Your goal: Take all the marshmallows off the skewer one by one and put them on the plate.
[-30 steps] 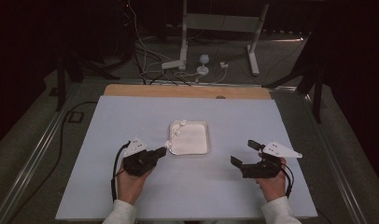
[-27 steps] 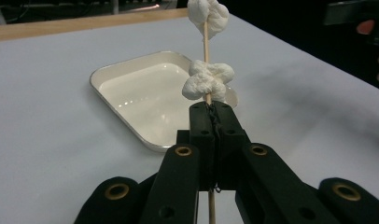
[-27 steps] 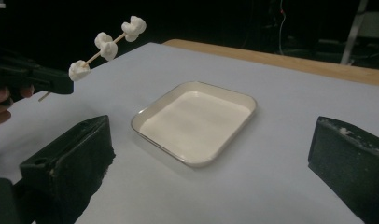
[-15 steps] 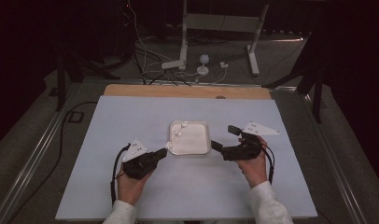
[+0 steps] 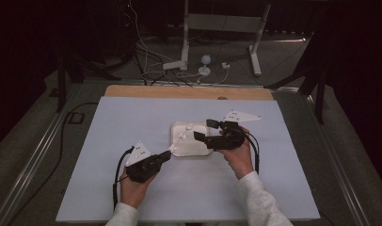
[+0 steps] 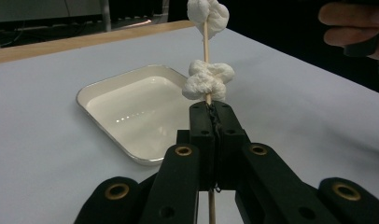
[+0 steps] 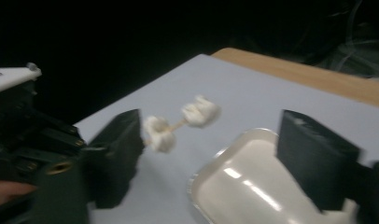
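White tray (image 5: pixel 191 140) sits mid-sheet on a pale blue-grey table cover (image 5: pixel 132 117); bare wood edge (image 5: pixel 179 91) beyond tray, dark room w/ metal stand legs (image 5: pixel 187 37) & loose cables (image 5: pixel 147 56) on floor further back. Left gripper (image 5: pixel 166 155) at tray's near-left corner, jaws pressed tight on a skewer (image 6: pixel 207 44) w/ two white lumps (image 6: pixel 209 80), held above the tray. Right gripper (image 5: pixel 203 130) over tray's right side, jaws apart, just been closing, nothing betw. them.

place: lab | signs: dark room, floor cables (image 5: pixel 147 56), stand legs (image 5: pixel 255 52), covered table (image 5: pixel 109 136)
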Demonstrator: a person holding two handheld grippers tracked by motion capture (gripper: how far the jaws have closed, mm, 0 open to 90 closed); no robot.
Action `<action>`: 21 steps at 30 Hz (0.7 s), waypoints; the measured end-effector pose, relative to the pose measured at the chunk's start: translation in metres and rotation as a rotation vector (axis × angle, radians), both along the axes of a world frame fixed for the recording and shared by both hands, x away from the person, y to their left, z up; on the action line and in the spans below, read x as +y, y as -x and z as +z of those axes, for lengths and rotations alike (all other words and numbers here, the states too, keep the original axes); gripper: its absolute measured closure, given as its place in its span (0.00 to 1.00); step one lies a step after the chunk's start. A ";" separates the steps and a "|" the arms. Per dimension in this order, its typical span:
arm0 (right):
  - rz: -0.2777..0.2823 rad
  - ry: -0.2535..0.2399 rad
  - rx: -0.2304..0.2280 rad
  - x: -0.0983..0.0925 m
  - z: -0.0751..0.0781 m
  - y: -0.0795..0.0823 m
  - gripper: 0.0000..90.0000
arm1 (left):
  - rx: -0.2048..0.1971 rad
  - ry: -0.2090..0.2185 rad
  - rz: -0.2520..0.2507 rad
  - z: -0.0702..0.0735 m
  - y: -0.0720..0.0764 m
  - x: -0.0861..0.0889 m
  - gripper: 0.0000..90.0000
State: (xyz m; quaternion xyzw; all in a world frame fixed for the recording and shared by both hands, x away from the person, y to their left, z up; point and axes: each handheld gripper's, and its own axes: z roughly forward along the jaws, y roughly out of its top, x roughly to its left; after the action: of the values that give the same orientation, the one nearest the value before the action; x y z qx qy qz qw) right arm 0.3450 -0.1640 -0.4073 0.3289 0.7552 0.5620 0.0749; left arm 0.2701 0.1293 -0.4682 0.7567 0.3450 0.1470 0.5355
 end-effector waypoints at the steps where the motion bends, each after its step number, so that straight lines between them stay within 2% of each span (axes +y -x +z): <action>1: 0.006 -0.003 0.015 0.003 0.000 -0.001 0.33 | -0.002 0.000 -0.007 0.000 0.000 -0.001 1.00; 4: 0.029 -0.040 0.071 0.009 -0.001 -0.006 0.46 | -0.006 -0.001 -0.013 -0.001 0.001 -0.002 1.00; 5: 0.029 -0.040 0.071 0.009 -0.001 -0.006 0.46 | -0.008 0.001 -0.014 -0.001 0.001 -0.003 1.00; 6: 0.028 -0.058 0.121 0.013 -0.004 -0.010 0.55 | -0.009 0.003 -0.015 -0.001 0.001 -0.004 1.00; 8: 0.024 -0.064 0.169 0.016 -0.008 -0.013 0.62 | -0.013 0.002 -0.024 -0.002 0.001 -0.006 1.00; 11: 0.018 -0.077 0.230 0.019 -0.012 -0.016 0.66 | -0.020 0.005 -0.031 -0.004 0.001 -0.007 1.00; 12: 0.014 -0.078 0.239 0.019 -0.012 -0.016 0.72 | -0.021 0.003 -0.032 -0.004 0.001 -0.007 1.00; 14: 0.015 -0.089 0.265 0.019 -0.012 -0.017 0.76 | -0.015 -0.004 -0.036 -0.006 0.001 -0.007 1.00; 17: 0.025 -0.098 0.271 0.018 -0.009 -0.017 0.81 | -0.017 -0.023 -0.045 -0.007 0.001 -0.010 1.00; 21: 0.000 -0.094 0.235 0.018 -0.004 -0.013 0.87 | -0.021 -0.028 -0.049 -0.008 0.000 -0.010 1.00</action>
State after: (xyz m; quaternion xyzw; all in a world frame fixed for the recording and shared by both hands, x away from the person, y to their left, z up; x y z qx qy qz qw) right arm 0.3584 -0.1458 -0.4113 0.3955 0.7317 0.5543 -0.0294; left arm 0.2699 0.1188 -0.4761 0.7708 0.3188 0.1465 0.5317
